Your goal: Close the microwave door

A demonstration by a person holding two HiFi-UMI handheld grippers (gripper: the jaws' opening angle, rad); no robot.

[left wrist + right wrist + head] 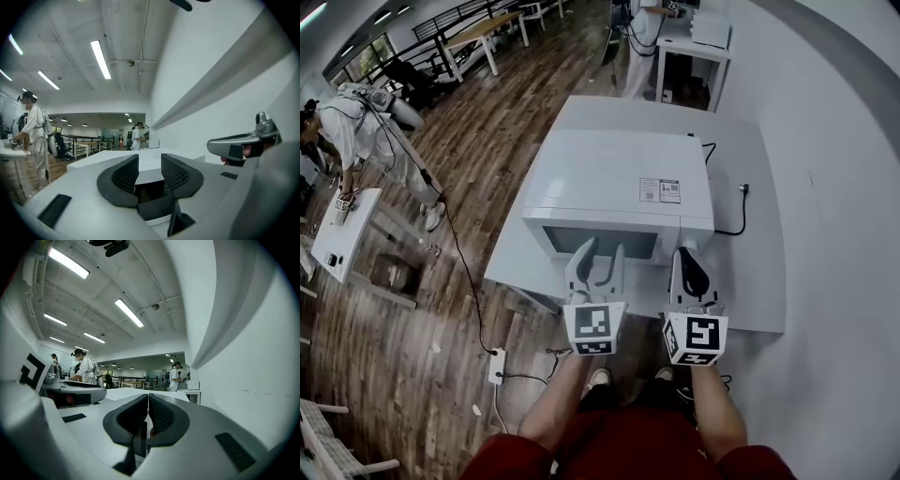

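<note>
Microwave (pixel 619 183) sits on the white desk (pixel 741 272), front facing the person. Door (pixel 600 242) looks flush with the body, dark window toward the camera.

Left gripper (pixel 600 255) is level, right in front of the door. Jaws are apart with a moderate gap and nothing between them. In the left gripper view (pixel 150 161) only the microwave's white top edge shows through the gap. Whether the tips touch the door, I can't tell.

Right gripper (pixel 692 267) is just beside it, in front of the microwave's right end. Jaws closed together and empty, confirmed in the right gripper view (pixel 148 401). Each gripper shows at the edge of the other's view.

Surroundings:
- Black power cable (pixel 733 225) runs from the back of the microwave across the desk on the right side, and its plug (pixel 744 190) lies loose on the surface.
- White wall (pixel 844 187) close along the desk's right.
- Power strip (pixel 497 366) on the wooden floor (pixel 487 141) to the left, with its cord trailing away.
- Second small desk (pixel 342 234) far left with a person (pixel 356 122) bent over it.
- Third desk (pixel 698 42) beyond the microwave, another person (pixel 639 33) beside it.
</note>
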